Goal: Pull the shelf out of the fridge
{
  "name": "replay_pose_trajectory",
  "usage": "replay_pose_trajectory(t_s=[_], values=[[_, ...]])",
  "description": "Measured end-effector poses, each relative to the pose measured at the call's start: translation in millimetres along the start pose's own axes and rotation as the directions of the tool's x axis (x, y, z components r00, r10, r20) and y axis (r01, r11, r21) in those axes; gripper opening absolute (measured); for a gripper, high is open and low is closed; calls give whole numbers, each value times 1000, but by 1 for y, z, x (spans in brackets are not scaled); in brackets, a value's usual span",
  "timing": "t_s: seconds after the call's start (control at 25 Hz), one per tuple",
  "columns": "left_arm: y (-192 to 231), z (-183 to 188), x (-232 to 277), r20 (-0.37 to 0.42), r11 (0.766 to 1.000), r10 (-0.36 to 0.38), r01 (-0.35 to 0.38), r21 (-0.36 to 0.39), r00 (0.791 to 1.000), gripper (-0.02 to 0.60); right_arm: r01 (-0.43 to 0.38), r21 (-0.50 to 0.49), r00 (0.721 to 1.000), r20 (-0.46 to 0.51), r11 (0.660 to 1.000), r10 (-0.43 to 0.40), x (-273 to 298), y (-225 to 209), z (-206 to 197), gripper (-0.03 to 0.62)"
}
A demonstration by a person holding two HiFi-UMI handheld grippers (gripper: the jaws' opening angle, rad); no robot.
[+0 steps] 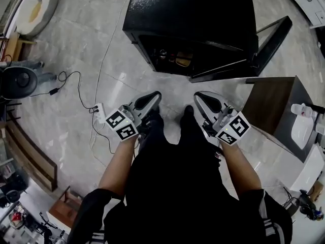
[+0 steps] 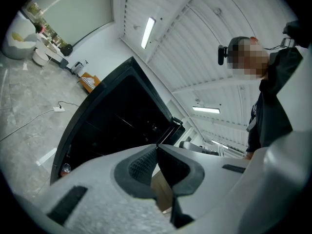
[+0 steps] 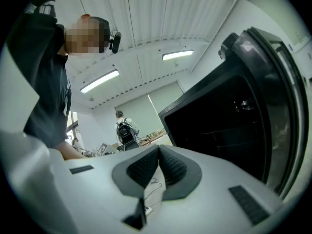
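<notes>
1. Overhead, in the head view, a black fridge (image 1: 193,14) stands on a pale marble floor (image 1: 86,44), its door (image 1: 271,39) swung wide to the right. The shelf (image 1: 172,60) sits inside the dark opening and is barely made out, with a few small items on it near the front. The person faces the fridge from well short of it. The left gripper (image 1: 155,95) and right gripper (image 1: 199,95) are held side by side, apart from each other. Both point toward the fridge with jaws closed, touching nothing. A brown table (image 1: 269,103) stands just beside the door.

2. Left gripper view: the fridge (image 2: 112,116) fills the middle, tilted in the frame, its inside black. Thin lines of the shelf (image 2: 122,121) cross the cavity faintly. The left gripper (image 2: 157,149) has its jaws pressed together at the tips, with nothing between the pads, and it is clear of the fridge.

3. Right gripper view: the fridge (image 3: 234,121) rises at the right. The shelf (image 3: 229,133) shows as faint level bars deep in the dark interior, in place inside. The right gripper (image 3: 159,152) has its jaws closed tip to tip, empty, short of the opening. A second person with a backpack (image 3: 124,130) stands far behind.
</notes>
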State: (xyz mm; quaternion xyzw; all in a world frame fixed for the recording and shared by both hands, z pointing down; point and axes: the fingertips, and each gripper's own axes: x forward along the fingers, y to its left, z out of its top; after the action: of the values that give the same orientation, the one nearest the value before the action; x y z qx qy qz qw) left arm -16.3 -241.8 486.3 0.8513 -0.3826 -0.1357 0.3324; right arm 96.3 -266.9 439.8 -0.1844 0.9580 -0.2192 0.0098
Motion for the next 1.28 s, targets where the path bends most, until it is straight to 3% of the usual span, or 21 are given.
replay_pose_trajectory(t_s=[0.2, 0.28, 0.4, 0.56, 0.8, 0.92, 1.08, 1.28], values=[[6, -15, 15, 9, 998, 22, -22, -61, 1000, 29, -39, 90, 999, 7, 995, 38, 1, -12, -15, 25], [18, -14, 17, 67, 991, 53, -44, -123, 996, 29, -68, 193, 997, 45, 979, 61, 5, -19, -22, 26], [43, -10, 13, 183, 965, 126, -78, -252, 975, 29, -99, 367, 989, 136, 925, 52, 12, -33, -31, 26], [69, -19, 15, 233, 936, 190, -104, -336, 954, 29, -41, 502, 976, 206, 864, -73, 17, -64, -45, 26], [107, -29, 17, 338, 878, 266, -82, -471, 903, 29, 17, 652, 915, 295, 758, -274, 12, -111, -61, 26], [125, -33, 21, 378, 853, 290, -58, -519, 879, 29, 14, 696, 882, 330, 718, -337, 9, -133, -68, 26], [142, -37, 32, 401, 832, 307, -39, -553, 863, 29, 13, 755, 832, 355, 656, -425, 5, -164, -77, 26], [164, -46, 46, 425, 798, 337, -15, -602, 840, 29, -12, 793, 796, 376, 609, -474, 12, -188, -92, 26]])
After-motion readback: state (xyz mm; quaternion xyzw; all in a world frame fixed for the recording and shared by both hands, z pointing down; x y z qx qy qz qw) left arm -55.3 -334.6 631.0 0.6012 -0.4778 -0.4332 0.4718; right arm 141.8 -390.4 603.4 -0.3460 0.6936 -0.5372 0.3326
